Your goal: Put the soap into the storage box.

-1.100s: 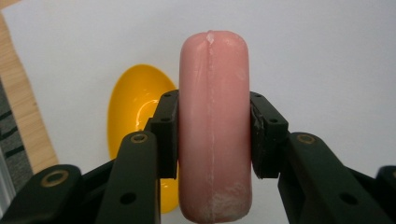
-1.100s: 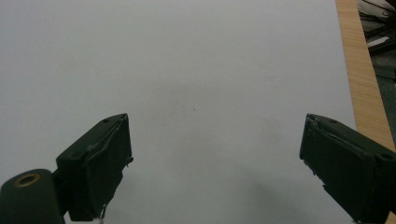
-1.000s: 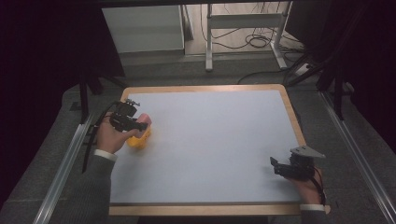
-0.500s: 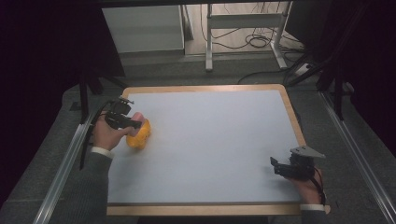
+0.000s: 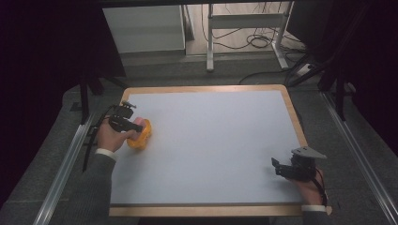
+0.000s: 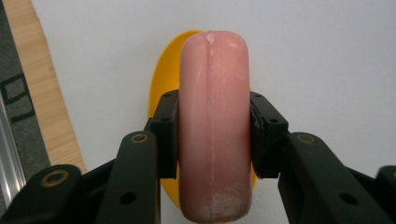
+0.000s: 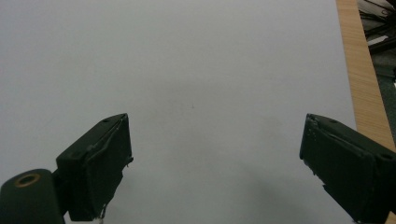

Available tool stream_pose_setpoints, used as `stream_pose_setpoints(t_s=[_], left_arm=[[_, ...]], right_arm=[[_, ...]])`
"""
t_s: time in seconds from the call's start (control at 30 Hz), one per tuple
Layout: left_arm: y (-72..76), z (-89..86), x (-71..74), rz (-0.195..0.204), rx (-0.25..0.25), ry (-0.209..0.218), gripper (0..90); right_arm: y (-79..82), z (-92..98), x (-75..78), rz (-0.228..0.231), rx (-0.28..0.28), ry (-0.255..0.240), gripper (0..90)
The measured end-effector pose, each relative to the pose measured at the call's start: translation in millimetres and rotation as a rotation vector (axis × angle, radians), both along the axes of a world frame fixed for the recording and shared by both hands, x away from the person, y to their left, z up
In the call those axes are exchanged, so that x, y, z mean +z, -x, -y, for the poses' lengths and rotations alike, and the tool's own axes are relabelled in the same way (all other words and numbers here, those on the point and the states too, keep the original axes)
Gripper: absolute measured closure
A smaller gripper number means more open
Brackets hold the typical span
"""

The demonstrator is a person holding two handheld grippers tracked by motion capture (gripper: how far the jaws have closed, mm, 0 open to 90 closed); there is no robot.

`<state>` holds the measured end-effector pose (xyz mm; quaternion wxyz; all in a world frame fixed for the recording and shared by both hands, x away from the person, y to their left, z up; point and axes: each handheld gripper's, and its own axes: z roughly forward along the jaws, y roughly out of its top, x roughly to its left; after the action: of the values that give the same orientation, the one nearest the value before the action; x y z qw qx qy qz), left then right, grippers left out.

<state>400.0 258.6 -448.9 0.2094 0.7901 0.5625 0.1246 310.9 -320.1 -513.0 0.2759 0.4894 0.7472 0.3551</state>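
A pink sausage-shaped piece (image 6: 214, 121) is clamped between the jaws of my left gripper (image 6: 214, 135), held just over a yellow dish (image 6: 161, 88) on the white table. From above, my left gripper (image 5: 126, 121) sits at the table's left side with the pink piece (image 5: 139, 123) over the yellow dish (image 5: 141, 138). Whether the piece touches the dish I cannot tell. My right gripper (image 5: 287, 168) rests near the front right corner, jaws wide apart; in its own view the right gripper (image 7: 215, 163) has bare table between its fingers.
The white table top (image 5: 211, 140) has a wooden rim (image 5: 291, 108). Metal rails (image 5: 61, 173) run along both sides. A desk frame and cables (image 5: 253, 37) stand on the floor beyond the far edge.
My left hand has drifted a little toward the front left with the pink piece over the yellow dish. My right gripper has stayed still.
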Motion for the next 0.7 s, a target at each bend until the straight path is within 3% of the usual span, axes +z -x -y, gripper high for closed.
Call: stream_pose_setpoints(t_s=[0.53,0.57,0.67,0.7], left_arm=[[-3.4,2.7,-22.3,-0.042,-0.004,-0.003,60.2],[-2.9,1.9,-21.7,-0.029,-0.003,0.007,59.7],[-1.2,0.3,-15.2,0.003,0.007,0.021,47.0],[1.3,-0.2,-6.5,0.029,0.006,0.016,44.1]], right_arm=[[-0.2,0.0,-0.6,-0.002,0.0,0.003,8.9],[-0.1,0.0,-0.5,-0.002,-0.001,0.003,8.9],[0.1,0.3,-0.1,0.0,0.0,0.003,8.9],[0.3,0.6,0.3,-0.001,-0.005,0.002,8.9]])
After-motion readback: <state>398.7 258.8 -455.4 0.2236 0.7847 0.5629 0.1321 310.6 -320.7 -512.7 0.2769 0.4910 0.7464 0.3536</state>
